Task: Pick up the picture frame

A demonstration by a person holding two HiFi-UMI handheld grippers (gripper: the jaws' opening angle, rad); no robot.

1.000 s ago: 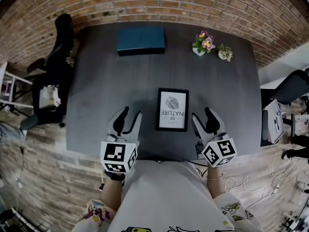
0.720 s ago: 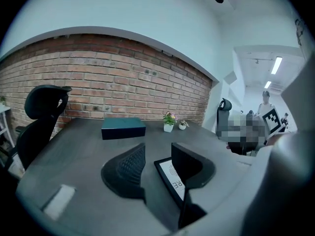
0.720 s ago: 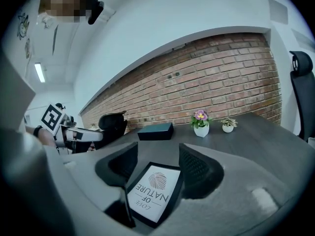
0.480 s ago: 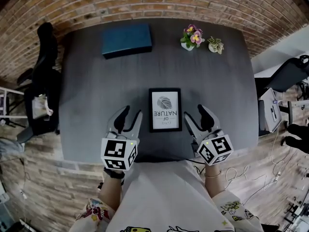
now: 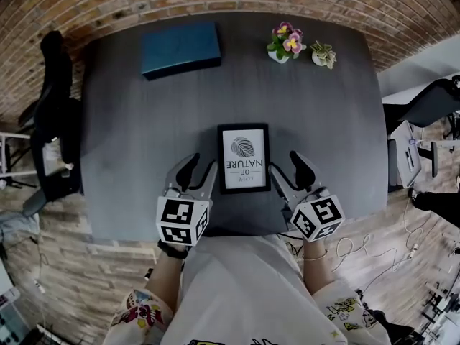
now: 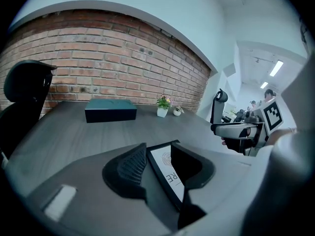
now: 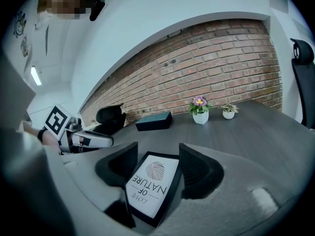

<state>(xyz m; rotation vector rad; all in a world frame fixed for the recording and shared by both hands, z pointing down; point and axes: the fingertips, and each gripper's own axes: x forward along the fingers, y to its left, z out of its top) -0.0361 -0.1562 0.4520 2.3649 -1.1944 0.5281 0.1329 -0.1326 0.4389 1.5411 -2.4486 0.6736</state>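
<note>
Filling most of the head view, a dark table (image 5: 144,135) is holding the frame (image 5: 244,158), which is lying flat near the person's edge with its long axis pointing away toward the brick wall. Both grippers are hovering at its near end with jaws standing apart and gripping nothing: the left gripper (image 5: 199,167) is sitting just beside the frame's left long edge, the right gripper (image 5: 284,165) just beside its right one. Neither is looking clearly nearer, so each would likely be reaching inward across the short axis to take a side.
</note>
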